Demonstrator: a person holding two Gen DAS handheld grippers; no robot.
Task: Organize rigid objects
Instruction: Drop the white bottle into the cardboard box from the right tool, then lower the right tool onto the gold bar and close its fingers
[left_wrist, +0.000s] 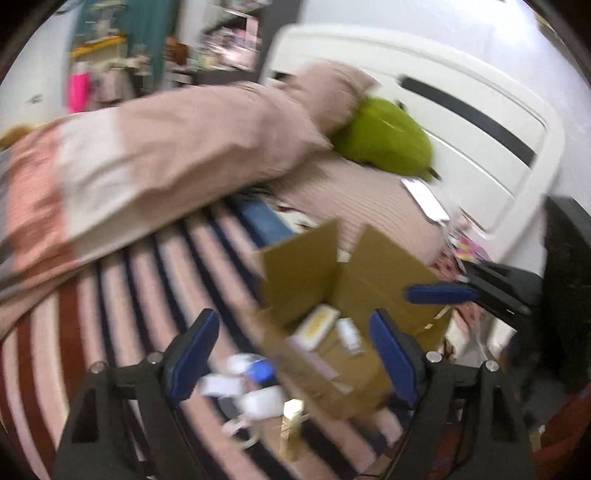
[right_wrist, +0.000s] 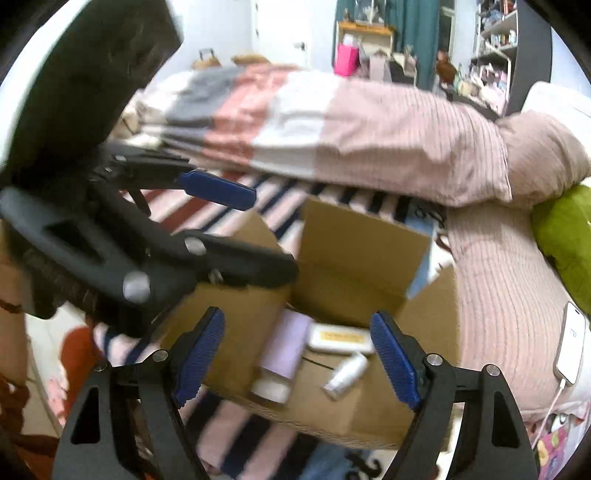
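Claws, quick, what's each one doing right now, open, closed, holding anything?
Left claw: open, holding nothing.
Right claw: open, holding nothing, over the cardboard box.

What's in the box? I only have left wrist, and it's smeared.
Observer: Right wrist shows three items in the cardboard box: a lilac tube, a yellow-labelled white case and a small white bottle.
Operator: Right gripper holding anything?
Observer: No. The right gripper is open and empty over the box.
Operator: Anything right of the box?
Observer: A phone with its cable plugged in, on the pink bedding.
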